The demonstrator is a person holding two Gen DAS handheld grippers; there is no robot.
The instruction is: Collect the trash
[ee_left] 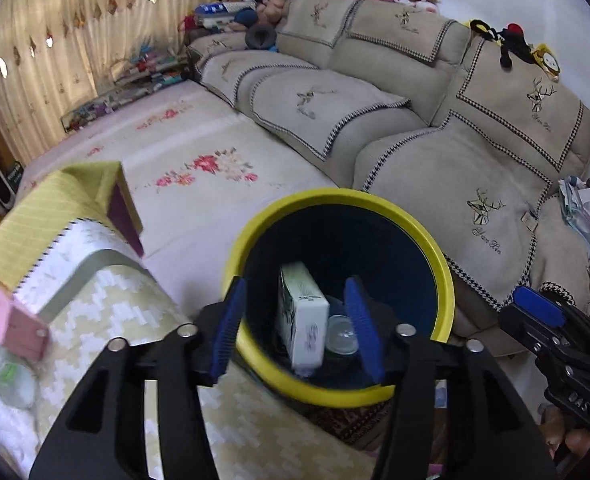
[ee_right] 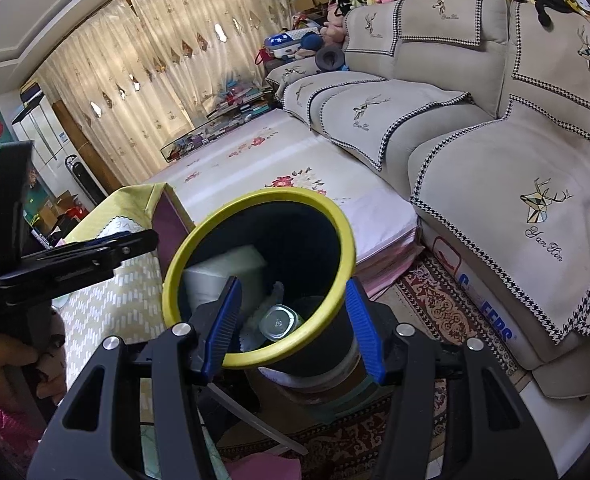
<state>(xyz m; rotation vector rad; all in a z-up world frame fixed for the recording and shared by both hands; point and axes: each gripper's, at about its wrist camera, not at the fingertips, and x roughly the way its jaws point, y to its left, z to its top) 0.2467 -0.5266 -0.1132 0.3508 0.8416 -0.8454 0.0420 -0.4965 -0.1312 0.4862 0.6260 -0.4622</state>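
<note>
A yellow-rimmed dark blue bin point(ee_left: 443, 280) stands on the floor by the sofa. My left gripper point(ee_left: 295, 328) hangs over its mouth with the jaws open. In line with the gap is a white box point(ee_left: 301, 312), down inside the bin; neither pad touches it and its lower end is blurred. Beside the box lies a clear bottle point(ee_left: 341, 338). In the right wrist view the box point(ee_right: 223, 272) and the bottle point(ee_right: 279, 322) both show inside the bin point(ee_right: 335, 216). My right gripper point(ee_right: 295, 330) stands open just short of the bin's near rim, gripping nothing.
A low table with a yellow patterned cloth point(ee_left: 107, 308) stands left of the bin, with a pink box point(ee_left: 11, 320) on it. A beige sofa point(ee_left: 475, 168) runs along the right. A flowered mat point(ee_left: 199, 152) and a patterned rug point(ee_right: 439, 304) cover the floor.
</note>
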